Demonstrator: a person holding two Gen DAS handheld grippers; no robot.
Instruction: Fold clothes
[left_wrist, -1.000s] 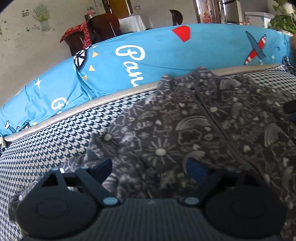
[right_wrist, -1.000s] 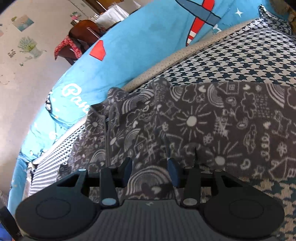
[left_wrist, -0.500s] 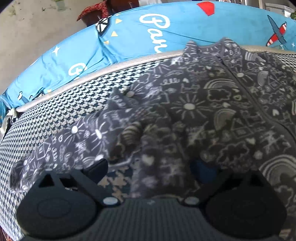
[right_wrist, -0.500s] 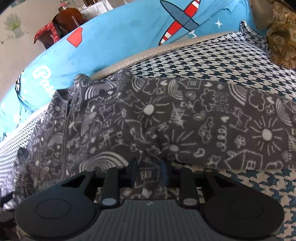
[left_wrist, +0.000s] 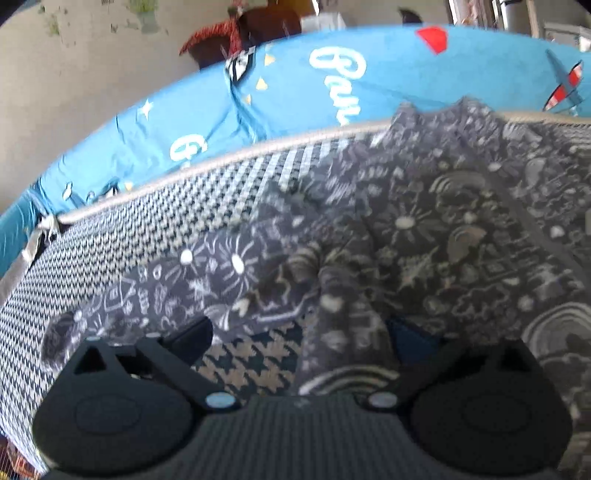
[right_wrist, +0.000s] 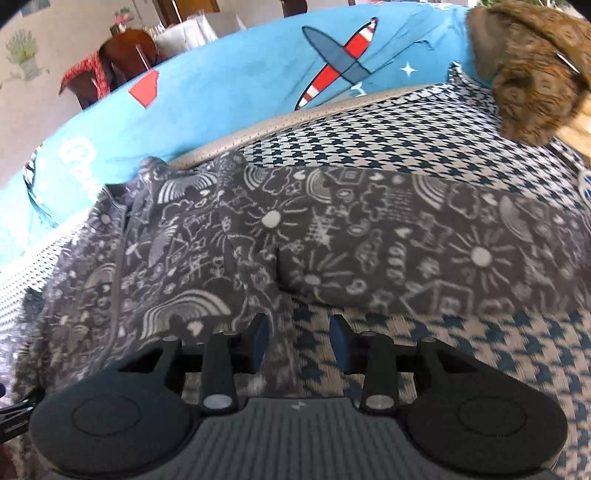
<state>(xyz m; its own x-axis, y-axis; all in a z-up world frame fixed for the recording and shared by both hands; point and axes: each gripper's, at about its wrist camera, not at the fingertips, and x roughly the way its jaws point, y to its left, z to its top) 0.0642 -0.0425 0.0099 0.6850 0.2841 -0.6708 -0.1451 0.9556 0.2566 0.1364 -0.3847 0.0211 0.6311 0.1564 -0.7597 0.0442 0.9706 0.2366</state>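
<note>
A dark grey top (left_wrist: 406, 229) with white doodle print lies flat on a houndstooth-covered surface (left_wrist: 129, 229), its zip running up the middle. One sleeve (left_wrist: 166, 288) stretches out to the left. My left gripper (left_wrist: 299, 336) is open wide, low over the armpit, with a ridge of cloth lying between its fingers. In the right wrist view the same top (right_wrist: 184, 236) has its other sleeve (right_wrist: 461, 254) stretched to the right. My right gripper (right_wrist: 299, 338) is open just below that armpit, over bare houndstooth (right_wrist: 480, 350) and the blurred cloth edge.
A blue printed cover (left_wrist: 295, 92) rises behind the surface's pale piped edge. A brown furry item (right_wrist: 535, 74) sits at the far right corner. Beyond, a chair with red cloth (right_wrist: 122, 55) stands by a wall.
Both grippers have drawn back towards the near side of the top, showing more of each sleeve. The right gripper narrowed on the cloth, then parted again as it slid right.
</note>
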